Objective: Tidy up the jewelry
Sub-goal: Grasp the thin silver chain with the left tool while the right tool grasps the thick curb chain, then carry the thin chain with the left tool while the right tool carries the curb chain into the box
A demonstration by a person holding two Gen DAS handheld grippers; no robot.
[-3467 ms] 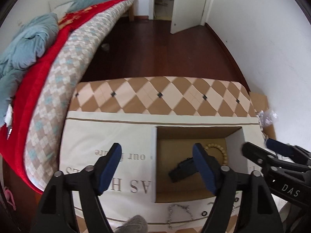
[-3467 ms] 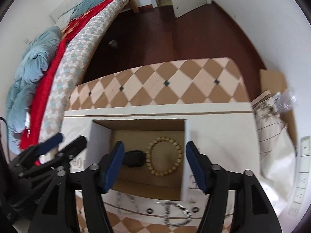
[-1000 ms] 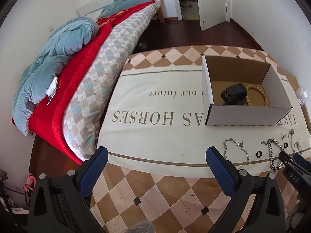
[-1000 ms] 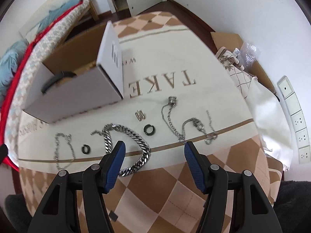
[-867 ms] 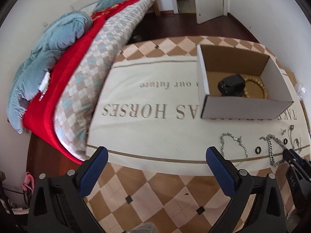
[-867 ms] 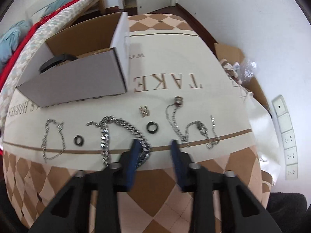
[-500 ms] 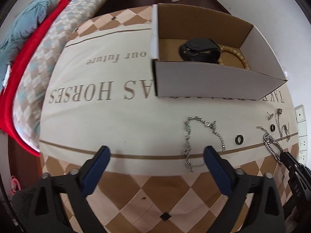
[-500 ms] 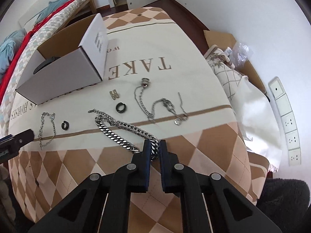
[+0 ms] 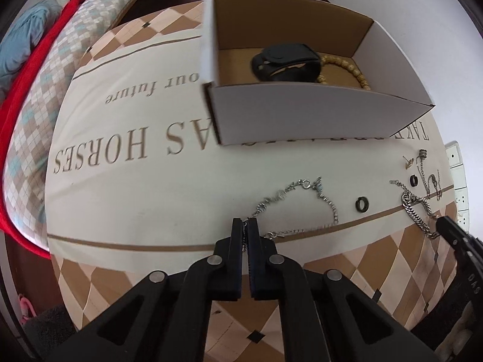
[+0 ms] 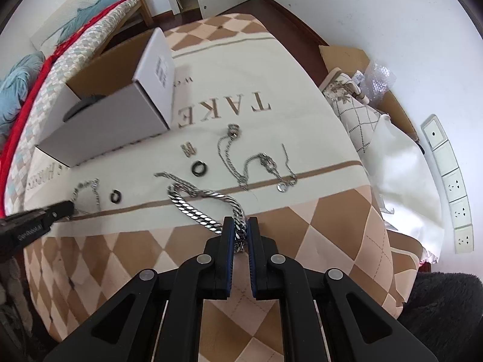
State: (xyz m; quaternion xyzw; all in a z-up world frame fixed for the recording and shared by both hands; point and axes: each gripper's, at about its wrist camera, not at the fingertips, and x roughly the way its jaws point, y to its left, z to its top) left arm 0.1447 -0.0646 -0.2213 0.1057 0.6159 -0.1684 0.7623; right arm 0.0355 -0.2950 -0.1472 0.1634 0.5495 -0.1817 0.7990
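My left gripper (image 9: 247,222) points down at the cloth-covered table, shut on one end of a thin silver chain (image 9: 327,203). My right gripper (image 10: 240,226) is shut on a thick silver curb chain (image 10: 193,209) near the table's front edge. Behind them stands a white cardboard box (image 9: 302,114) holding a black band (image 9: 286,63) and a wooden bead bracelet (image 9: 350,66). Two black rings (image 10: 199,168) (image 10: 116,196), a pair of small earrings (image 10: 188,150) and a thin necklace (image 10: 241,163) lie loose on the cloth.
A bed with a red blanket (image 9: 18,120) runs along the left. To the right of the table, wall sockets (image 10: 452,181), a patterned bag (image 10: 356,105) and flattened cardboard (image 10: 347,57) stand close. The table's front edge is just below both grippers.
The left gripper sank toward the table and shut on the thin chain. The right gripper shut on the thick chain and dragged its end toward the front edge.
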